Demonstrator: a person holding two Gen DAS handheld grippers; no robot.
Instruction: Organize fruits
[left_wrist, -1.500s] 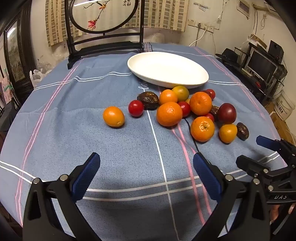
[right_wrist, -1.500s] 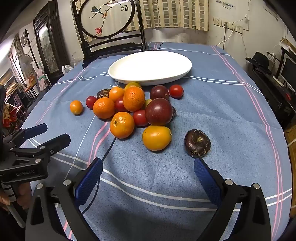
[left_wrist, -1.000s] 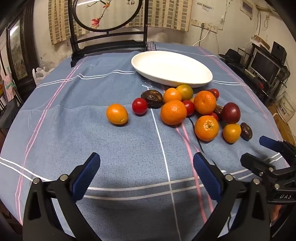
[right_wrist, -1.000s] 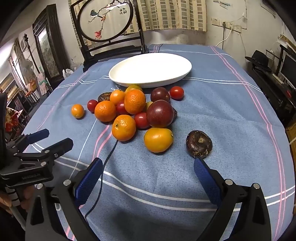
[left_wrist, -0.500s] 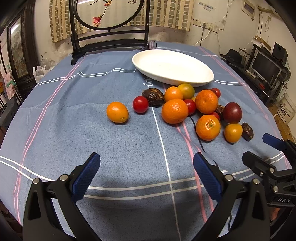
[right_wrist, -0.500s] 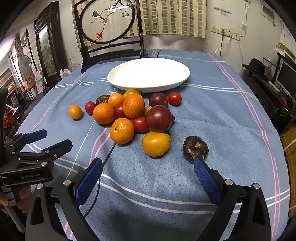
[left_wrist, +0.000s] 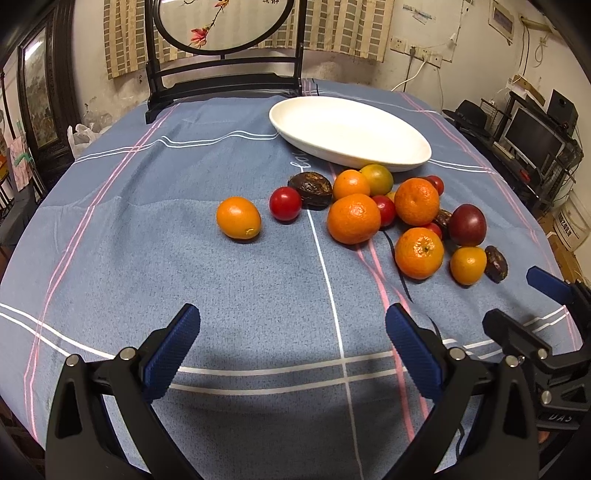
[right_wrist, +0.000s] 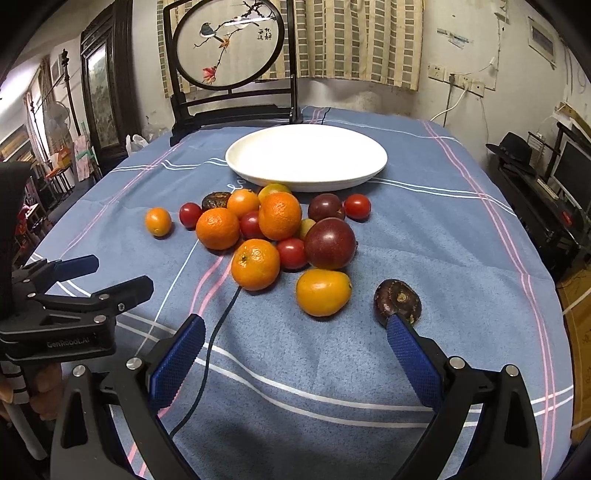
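A heap of fruit lies on the blue tablecloth in front of an empty white oval plate (left_wrist: 369, 127) (right_wrist: 306, 155): tangerines (left_wrist: 353, 218) (right_wrist: 255, 263), red cherry tomatoes (left_wrist: 284, 203), purple passion fruits (right_wrist: 330, 243) and yellow-orange kumquats (right_wrist: 323, 292). One kumquat (left_wrist: 238, 222) (right_wrist: 158, 221) lies apart at the left. A dark wrinkled passion fruit (right_wrist: 398, 300) lies just past the right finger of my right gripper. My left gripper (left_wrist: 291, 336) is open and empty, short of the fruit. My right gripper (right_wrist: 295, 345) is open and empty.
A dark wooden chair with a round painted panel (right_wrist: 229, 40) stands behind the table. A thin black cable (right_wrist: 218, 325) runs across the cloth from the heap toward me. A desk with a monitor (left_wrist: 532, 136) stands off the table's right side.
Both grippers have drawn slightly back and tilted up, so the fruit and plate sit lower in view. Both stay open. No fruit has moved.
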